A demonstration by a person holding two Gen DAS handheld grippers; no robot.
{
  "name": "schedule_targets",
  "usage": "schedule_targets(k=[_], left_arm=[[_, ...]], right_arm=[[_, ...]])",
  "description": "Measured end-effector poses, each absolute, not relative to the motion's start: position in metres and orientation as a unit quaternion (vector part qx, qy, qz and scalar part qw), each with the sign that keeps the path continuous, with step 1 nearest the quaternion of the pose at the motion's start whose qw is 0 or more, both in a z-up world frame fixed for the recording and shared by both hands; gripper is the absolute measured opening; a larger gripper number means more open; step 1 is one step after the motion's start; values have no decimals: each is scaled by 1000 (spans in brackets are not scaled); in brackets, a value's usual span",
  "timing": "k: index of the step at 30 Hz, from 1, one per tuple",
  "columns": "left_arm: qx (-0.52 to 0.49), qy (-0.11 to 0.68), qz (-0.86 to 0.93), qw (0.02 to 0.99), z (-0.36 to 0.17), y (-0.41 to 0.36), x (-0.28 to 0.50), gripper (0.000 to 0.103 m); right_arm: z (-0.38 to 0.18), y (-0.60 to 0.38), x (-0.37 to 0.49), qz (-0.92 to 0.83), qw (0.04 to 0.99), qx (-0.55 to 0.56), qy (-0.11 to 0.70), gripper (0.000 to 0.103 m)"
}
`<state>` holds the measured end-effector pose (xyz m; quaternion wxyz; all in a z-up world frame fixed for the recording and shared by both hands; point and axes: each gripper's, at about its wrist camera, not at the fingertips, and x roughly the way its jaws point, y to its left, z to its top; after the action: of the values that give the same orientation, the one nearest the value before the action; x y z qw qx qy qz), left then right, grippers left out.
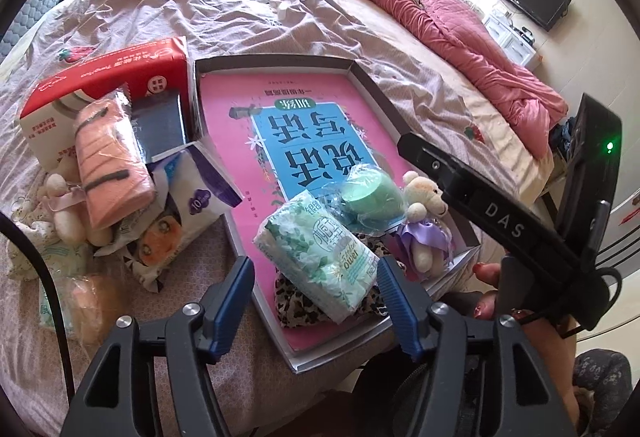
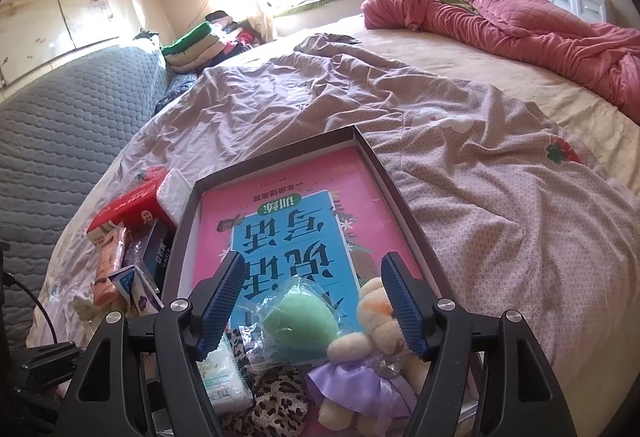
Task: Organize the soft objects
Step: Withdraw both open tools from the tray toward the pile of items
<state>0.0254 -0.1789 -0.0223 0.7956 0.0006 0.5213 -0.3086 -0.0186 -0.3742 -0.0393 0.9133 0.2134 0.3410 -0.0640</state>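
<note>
A shallow dark-rimmed box (image 1: 372, 89) on the bed holds a pink book (image 1: 240, 109). On the book's near end lie a green tissue pack (image 1: 320, 257), a bagged green sponge (image 1: 368, 201), a plush bear in a purple dress (image 1: 424, 221) and a leopard-print cloth (image 1: 296, 301). My left gripper (image 1: 316, 277) hovers open over the tissue pack, its pads clear of it. My right gripper (image 2: 312, 289) stands open above the sponge (image 2: 300, 321) and the bear (image 2: 372, 349), holding nothing. The tissue pack (image 2: 224, 373) and the cloth (image 2: 276, 397) lie below it.
Left of the box sits a pile: a red tissue box (image 1: 104, 77), an orange striped towel roll (image 1: 108, 165), a purple-and-white pad pack (image 1: 200, 189) and a small plush (image 1: 64, 209). A pink quilt (image 2: 540, 21) lies at the bed's far right. A grey padded wall (image 2: 60, 125) borders the left.
</note>
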Motion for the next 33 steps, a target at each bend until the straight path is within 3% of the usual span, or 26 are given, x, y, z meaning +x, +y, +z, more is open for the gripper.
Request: schedule_targets(k=[5, 19, 33], left_arm=[[-5, 512, -303, 804, -12, -166, 24, 69], [-43, 500, -263, 824, 10, -98, 26, 70], [-66, 509, -222, 829, -5, -45, 29, 70]], right_arm=[[-34, -371, -22, -58, 919, 209, 329, 74], [-7, -331, -31, -20, 947, 134, 290, 75], [10, -294, -38, 4, 958, 79, 277, 75]])
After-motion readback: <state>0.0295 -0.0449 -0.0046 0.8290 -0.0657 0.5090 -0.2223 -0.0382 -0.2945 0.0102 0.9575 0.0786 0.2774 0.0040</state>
